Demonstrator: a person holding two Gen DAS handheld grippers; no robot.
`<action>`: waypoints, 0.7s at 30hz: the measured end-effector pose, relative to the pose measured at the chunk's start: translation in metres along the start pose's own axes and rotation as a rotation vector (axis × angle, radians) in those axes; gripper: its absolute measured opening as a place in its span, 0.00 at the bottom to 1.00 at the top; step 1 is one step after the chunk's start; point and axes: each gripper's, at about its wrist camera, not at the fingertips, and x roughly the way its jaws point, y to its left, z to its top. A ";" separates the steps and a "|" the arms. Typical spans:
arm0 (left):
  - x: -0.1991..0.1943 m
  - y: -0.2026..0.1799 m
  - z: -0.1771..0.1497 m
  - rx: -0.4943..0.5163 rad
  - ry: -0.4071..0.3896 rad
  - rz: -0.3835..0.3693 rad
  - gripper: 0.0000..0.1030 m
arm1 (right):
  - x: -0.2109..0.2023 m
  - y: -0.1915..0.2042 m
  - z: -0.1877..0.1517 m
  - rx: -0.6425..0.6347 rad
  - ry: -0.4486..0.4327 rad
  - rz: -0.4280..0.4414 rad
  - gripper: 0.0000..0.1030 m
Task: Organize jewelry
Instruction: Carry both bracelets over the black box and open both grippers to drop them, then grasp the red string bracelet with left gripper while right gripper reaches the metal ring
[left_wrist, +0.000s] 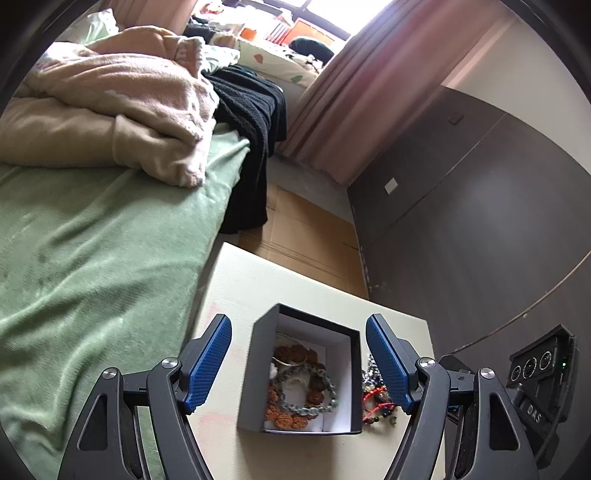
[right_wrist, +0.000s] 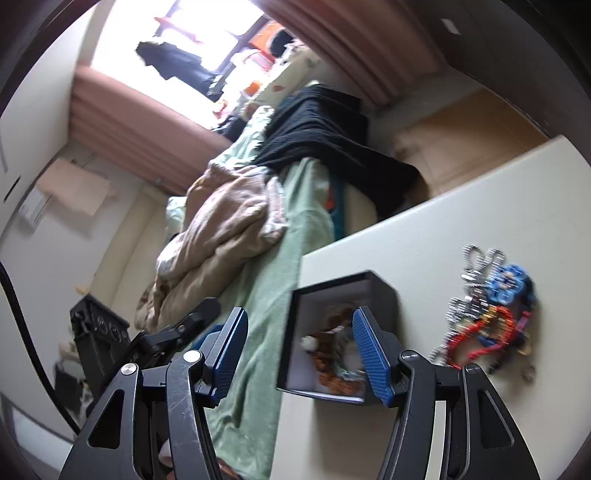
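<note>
Both my claws hang spread wide with nothing in them, my left gripper (left_wrist: 298, 363) straddling the black box (left_wrist: 258, 373), which sits right between its fingers with beaded bracelets (left_wrist: 301, 387) already coiled inside; the loose jewelry pile (right_wrist: 487, 314) lies just beyond my right gripper (right_wrist: 299, 356), off its right finger, on the white table (right_wrist: 461, 206); my worry is that tangle, because one pinched strand could drag its neighbours off the edge, or I clip the box and shove it
</note>
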 end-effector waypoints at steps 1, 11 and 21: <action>0.001 -0.003 -0.001 0.005 0.000 -0.003 0.74 | -0.006 -0.005 0.001 0.013 -0.009 -0.018 0.58; 0.020 -0.046 -0.021 0.100 0.037 -0.024 0.74 | -0.064 -0.036 0.008 0.065 -0.079 -0.147 0.58; 0.040 -0.091 -0.049 0.233 0.088 -0.072 0.74 | -0.094 -0.069 0.011 0.150 -0.077 -0.246 0.58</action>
